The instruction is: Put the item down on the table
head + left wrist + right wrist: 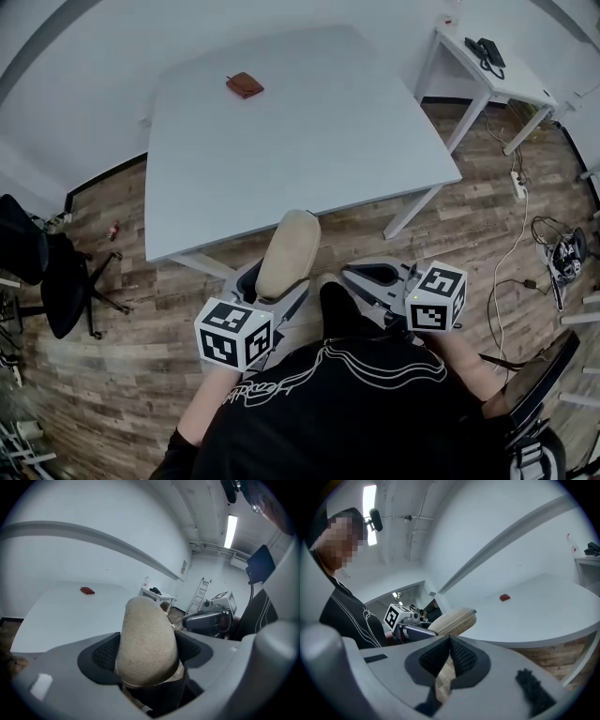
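- Chair, black, stands on the wood floor at the left, well apart from the work.
- Small red-brown object lies on the far left part of the white surface.
- Left claw is clamped on a beige padded pouch, with its pads pressed against both flanks at the pouch's near end.
- Pouch is held in the air, not on the surface. Its long axis runs near to far, and the free end points at the surface's near edge.
- Right claw is closed on nothing, just right of the pouch and not touching it.
- Judgement: the surface lies straight ahead of the left claw, so the left claw carries forward, then lowers.
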